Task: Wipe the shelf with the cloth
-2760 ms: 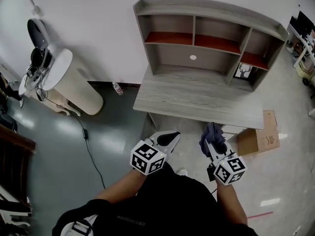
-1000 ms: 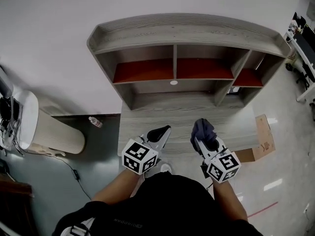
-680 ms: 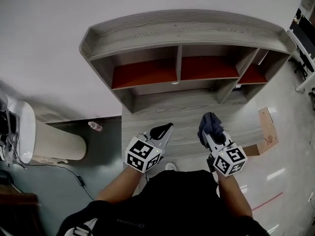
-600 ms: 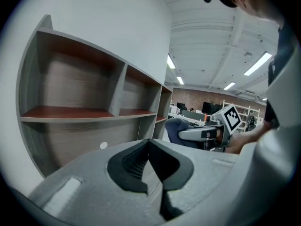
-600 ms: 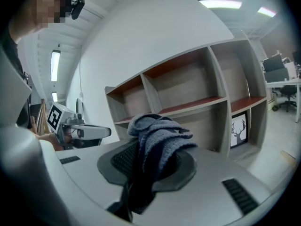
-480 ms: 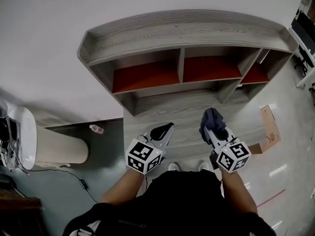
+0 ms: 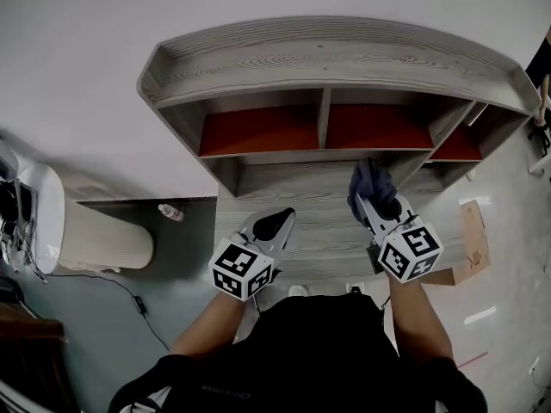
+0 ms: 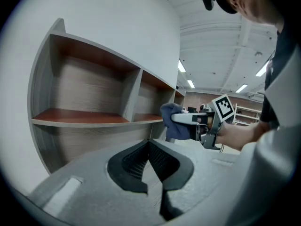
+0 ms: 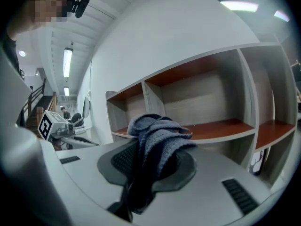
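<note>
While the right gripper (image 7: 377,205) clamps the blue cloth (image 7: 365,181) before the shelf (image 7: 327,56), the left gripper (image 7: 277,223) has jaws together, empty.

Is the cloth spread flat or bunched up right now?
Bunched up. The cloth sits wadded in thick, overlapping folds, clamped in the right gripper, and no flat stretch of it shows.

We find no text that we can read. The print on the shirt (image 7: 225,388) is too small.
</note>
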{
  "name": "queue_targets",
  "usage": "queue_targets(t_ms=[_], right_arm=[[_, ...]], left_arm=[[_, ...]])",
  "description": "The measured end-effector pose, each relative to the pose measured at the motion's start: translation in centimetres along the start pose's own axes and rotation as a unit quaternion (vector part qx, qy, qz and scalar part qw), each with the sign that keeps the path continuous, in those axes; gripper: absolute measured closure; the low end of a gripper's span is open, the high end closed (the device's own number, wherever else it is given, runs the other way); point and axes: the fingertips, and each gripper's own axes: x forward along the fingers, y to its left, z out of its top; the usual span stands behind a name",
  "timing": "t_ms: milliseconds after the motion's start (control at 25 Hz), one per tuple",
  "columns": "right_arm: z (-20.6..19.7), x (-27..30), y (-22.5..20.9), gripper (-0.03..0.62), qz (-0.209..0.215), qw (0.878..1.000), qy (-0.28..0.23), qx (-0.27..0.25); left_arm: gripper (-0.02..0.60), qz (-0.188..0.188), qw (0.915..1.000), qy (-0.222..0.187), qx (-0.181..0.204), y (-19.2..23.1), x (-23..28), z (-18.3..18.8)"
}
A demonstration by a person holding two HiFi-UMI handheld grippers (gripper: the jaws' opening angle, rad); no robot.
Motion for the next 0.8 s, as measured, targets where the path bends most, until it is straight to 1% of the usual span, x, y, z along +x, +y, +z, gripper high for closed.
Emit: queue_targets(t_ms=[120,280,480,640,800], right_arm=[[1.5,0.7,-1.0,0.500,0.022,1.000,-0.007,-0.011],[3.7,1.7,-2.5,0.501,0.044,0.999,-0.019,-0.025],[6.3,3.4,-3.2,0.502,0.072,0.995,-0.031,-0.056],[8.0,5.3,-3.8,0.501,0.076,0.994,-0.037,-0.072],[9.3,7.9,-4.5,0.502,0.078,0.994,-0.037,-0.067]], left_arm=[[0.574,0.022,0.9997,-0.002,-0.004,-0.4,0.6,0.5],[0.574,0.049,0.9987,-0.015,-0.004,-0.8,1.6,2.1],[0.574,0.080,0.9964,-0.027,0.000,-1.6,2.3,3.0],[0.574,0.096,0.9951,-0.024,-0.006,-2.3,2.5,2.6],[0.574,0.117,0.9929,-0.021,-0.010,-2.4,2.1,1.9]])
